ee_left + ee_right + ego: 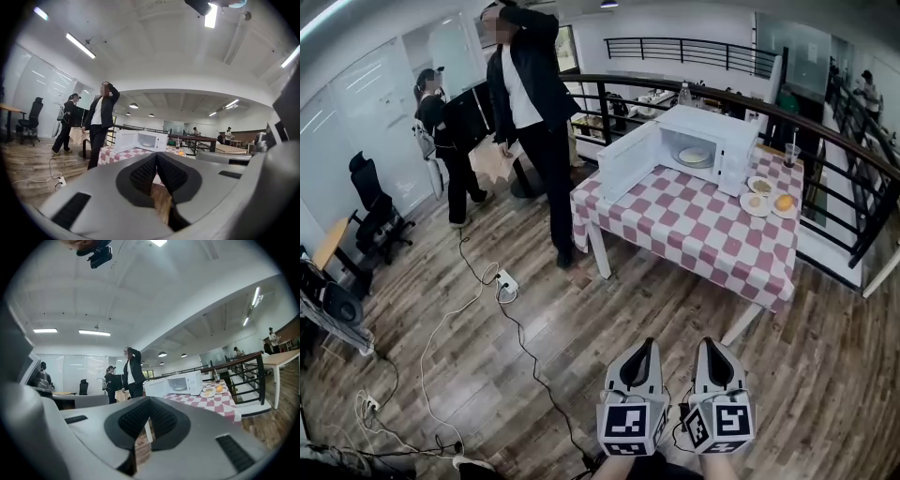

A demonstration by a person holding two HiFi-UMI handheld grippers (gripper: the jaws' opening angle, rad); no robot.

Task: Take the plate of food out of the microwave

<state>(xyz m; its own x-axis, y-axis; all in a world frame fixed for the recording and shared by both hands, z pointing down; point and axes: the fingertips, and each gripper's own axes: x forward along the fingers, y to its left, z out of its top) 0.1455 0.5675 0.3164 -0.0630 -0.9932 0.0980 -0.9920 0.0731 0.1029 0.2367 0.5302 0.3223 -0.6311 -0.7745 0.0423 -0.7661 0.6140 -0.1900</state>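
Checkered table (694, 234) bears open microwave (712, 127); person (534, 112) beside.

The microwave (694, 150) is white — so is the plate (694, 156) inside it. The worktop (694, 239) under it wears red-and-white checks. Right of the microwave, white dishes (754, 211) hold orange-yellow food. Left claw (643, 345) and right claw (711, 343) — grey, with black-and-white marker squares.

Left tool (646, 344), right tool (711, 343), both closed

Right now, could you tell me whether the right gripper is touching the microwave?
Apart. The head view shows the right gripper over the wooden floor, with floor and checked tablecloth between it and the open microwave.
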